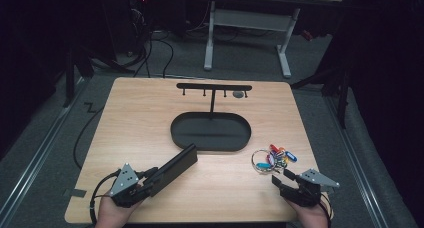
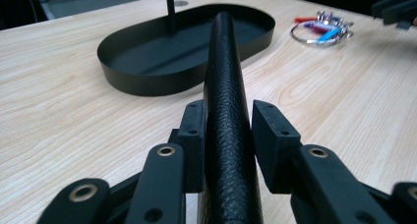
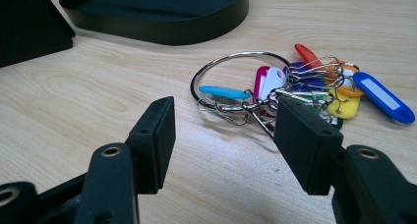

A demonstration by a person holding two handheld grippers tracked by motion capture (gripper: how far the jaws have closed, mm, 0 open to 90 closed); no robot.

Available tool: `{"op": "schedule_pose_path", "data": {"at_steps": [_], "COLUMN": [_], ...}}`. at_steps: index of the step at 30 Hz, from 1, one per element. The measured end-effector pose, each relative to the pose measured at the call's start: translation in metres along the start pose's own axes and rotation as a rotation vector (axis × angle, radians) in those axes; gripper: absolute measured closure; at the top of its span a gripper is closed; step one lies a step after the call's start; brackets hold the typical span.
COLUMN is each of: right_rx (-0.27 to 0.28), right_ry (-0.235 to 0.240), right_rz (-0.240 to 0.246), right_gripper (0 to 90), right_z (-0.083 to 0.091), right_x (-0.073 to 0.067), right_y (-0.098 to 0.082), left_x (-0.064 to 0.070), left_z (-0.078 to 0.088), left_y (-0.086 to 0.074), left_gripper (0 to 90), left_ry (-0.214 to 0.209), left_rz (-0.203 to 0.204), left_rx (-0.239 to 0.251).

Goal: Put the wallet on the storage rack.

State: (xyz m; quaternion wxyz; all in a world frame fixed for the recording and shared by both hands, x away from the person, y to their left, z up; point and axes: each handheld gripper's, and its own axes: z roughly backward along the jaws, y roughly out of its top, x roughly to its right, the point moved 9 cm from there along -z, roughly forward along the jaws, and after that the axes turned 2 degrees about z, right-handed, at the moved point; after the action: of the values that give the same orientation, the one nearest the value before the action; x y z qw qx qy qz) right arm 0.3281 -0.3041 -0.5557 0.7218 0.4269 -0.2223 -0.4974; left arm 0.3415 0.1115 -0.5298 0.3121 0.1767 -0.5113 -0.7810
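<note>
Keys on their ring lie on the table just ahead of the right gripper, whose jaws stand wide and empty, the bunch slightly nearer one jaw. Farther off, the left gripper clamps a black wallet, its long axis pointing toward the oval tray.

High view looks down; gripper views skim close, sharing the tray.
</note>
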Motion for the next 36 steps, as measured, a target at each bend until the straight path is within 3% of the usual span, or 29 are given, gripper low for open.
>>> {"op": "schedule_pose_path", "data": {"at_steps": [4,6,11,13,20,24,25,26,31,34,36], "right_rx": [-0.013,-0.02,-0.023,-0.018,-0.026,-0.04,-0.038,-0.038,-0.022,-0.012,0.0], "right_ry": [0.014,0.023,0.043,0.049,0.085,0.114,0.118,0.118,0.128,0.127,0.122], "right_rz": [-0.003,-0.006,-0.009,-0.01,-0.007,-0.021,-0.016,-0.016,-0.01,0.002,0.002], "right_gripper": [41.3,41.3,41.2,41.2,41.0,40.9,40.9,40.9,40.8,40.7,40.7], "right_z": [-0.003,-0.005,-0.006,-0.006,-0.007,-0.011,-0.011,-0.011,-0.009,-0.005,-0.001], "right_x": [-0.001,-0.001,0.001,0.002,0.0,-0.001,-0.001,-0.001,-0.005,-0.007,-0.006], "right_y": [-0.003,-0.005,-0.005,-0.004,-0.005,-0.007,-0.006,-0.006,-0.001,0.001,0.003], "left_x": [0.0,0.001,0.005,0.006,0.012,0.013,0.014,0.014,0.013,0.009,0.004], "left_z": [-0.001,-0.004,-0.008,-0.01,-0.013,-0.015,-0.016,-0.016,-0.019,-0.021,-0.022], "left_y": [-0.001,-0.002,-0.002,-0.002,0.0,0.003,0.004,0.004,0.006,0.004,0.004], "left_gripper": [66.8,66.8,67.5,67.8,68.0,66.0,64.7,64.4,64.6,61.8,62.4], "left_ry": [0.025,0.047,0.057,0.062,0.068,0.095,0.104,0.104,0.114,0.08,0.076], "left_rz": [-0.019,-0.068,-0.086,-0.073,-0.082,-0.118,-0.13,-0.13,-0.168,-0.122,-0.109], "left_rx": [-0.036,-0.088,-0.136,-0.159,-0.266,-0.334,-0.373,-0.373,-0.467,-0.536,-0.552]}}
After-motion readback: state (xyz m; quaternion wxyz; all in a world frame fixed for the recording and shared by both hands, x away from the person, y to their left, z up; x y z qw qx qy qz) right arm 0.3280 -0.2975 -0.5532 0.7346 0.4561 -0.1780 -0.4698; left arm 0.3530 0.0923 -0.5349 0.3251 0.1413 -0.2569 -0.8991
